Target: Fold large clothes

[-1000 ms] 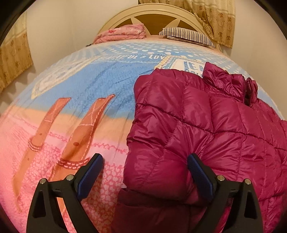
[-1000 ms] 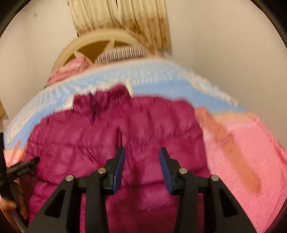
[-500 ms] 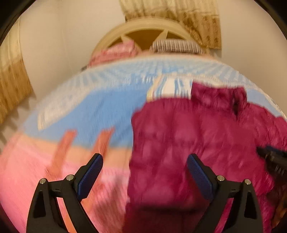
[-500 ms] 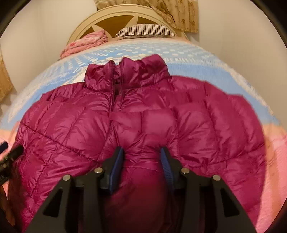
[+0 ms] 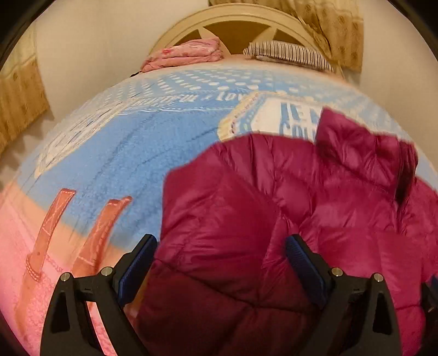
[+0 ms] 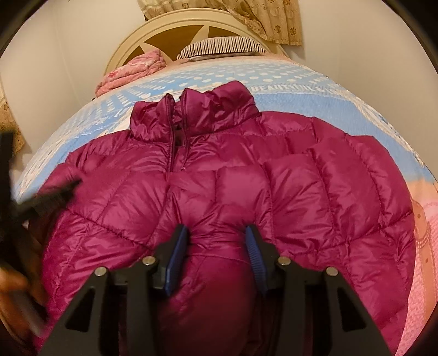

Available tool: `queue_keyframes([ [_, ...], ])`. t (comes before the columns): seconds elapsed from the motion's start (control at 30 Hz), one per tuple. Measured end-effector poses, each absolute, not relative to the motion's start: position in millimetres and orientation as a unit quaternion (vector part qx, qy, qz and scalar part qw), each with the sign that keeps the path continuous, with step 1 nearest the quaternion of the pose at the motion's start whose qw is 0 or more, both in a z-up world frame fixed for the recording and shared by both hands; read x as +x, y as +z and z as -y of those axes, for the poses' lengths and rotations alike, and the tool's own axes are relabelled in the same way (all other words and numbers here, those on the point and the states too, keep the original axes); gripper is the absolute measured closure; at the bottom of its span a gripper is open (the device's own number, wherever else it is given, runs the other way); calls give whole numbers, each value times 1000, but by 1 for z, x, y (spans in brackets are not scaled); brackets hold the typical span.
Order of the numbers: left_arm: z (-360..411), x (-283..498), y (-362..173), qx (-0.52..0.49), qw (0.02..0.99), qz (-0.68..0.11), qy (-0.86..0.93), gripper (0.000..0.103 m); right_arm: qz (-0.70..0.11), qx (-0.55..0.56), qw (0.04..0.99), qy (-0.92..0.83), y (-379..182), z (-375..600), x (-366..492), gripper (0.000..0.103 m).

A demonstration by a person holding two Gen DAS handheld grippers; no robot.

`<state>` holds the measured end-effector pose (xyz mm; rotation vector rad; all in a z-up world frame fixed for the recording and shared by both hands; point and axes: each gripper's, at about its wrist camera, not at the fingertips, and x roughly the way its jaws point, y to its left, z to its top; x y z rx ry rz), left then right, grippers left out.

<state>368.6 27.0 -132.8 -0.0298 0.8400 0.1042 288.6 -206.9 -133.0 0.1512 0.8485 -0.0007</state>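
A magenta quilted jacket lies spread front-up on a bed, its collar toward the far headboard and its zip partly open below the collar. It covers the near middle of the bedspread, which is blue farther away and pink nearer.

The right gripper sits over the jacket's lower front, near the middle. Its jaws stand about half open, and a puffed ridge of jacket fabric bulges up between the two blue pads. The fabric seems to touch both pads, with creases fanning out from them, so it looks pinched, though I cannot tell how firmly.

The left gripper hangs over the jacket's left edge, where a sleeve is folded in over the body. Its jaws are wide open: the left pad is just beside the jacket's edge over the bedspread, the right pad is over the fabric, and nothing is gripped. In the right wrist view this gripper shows as a dark blur at the left edge, with a hand behind it.

At the far end a folded pink blanket lies left of a striped pillow, both against the headboard. Patterned curtains hang behind.
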Motion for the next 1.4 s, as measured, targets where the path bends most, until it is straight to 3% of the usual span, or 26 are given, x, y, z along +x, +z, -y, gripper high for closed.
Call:
queue_keyframes([
  [0.3, -26, 363, -129, -13, 919, -391, 59, 8, -410, 117, 905, 3, -103, 226, 308, 51],
  [0.37, -28, 360, -128, -21, 921, -385, 57, 8, -400, 148, 905, 1, -85, 239, 324, 30],
  [0.4, -30, 359, -128, -25, 922, -383, 55, 8, -396, 164, 904, -2, -75, 246, 338, 28],
  [0.7, -28, 356, -125, -26, 927, -371, 51, 8, -431, 207, 876, -60, -76, 253, 462, 28],
  [0.9, -27, 359, -126, -29, 927, -372, 42, 8, -495, 129, 856, -76, -108, 240, 494, 28],
  [0.97, -27, 359, -126, -29, 927, -371, 42, 8, -498, 110, 857, -76, -109, 240, 486, 35],
  [1.0, -27, 359, -126, -30, 927, -371, 42, 8, -499, 105, 857, -77, -108, 242, 483, 50],
  [1.03, -27, 358, -126, -30, 927, -371, 42, 8, -499, 101, 857, -81, -106, 245, 478, 72],
  [1.07, -27, 358, -126, -32, 927, -371, 42, 8, -501, 99, 855, -84, -104, 248, 473, 85],
  [1.27, -30, 358, -126, -41, 927, -371, 42, 8, -509, 97, 851, -88, -94, 276, 428, 89],
  [1.4, -31, 357, -125, -42, 928, -368, 38, 8, -523, 117, 839, -93, -117, 293, 404, 89],
])
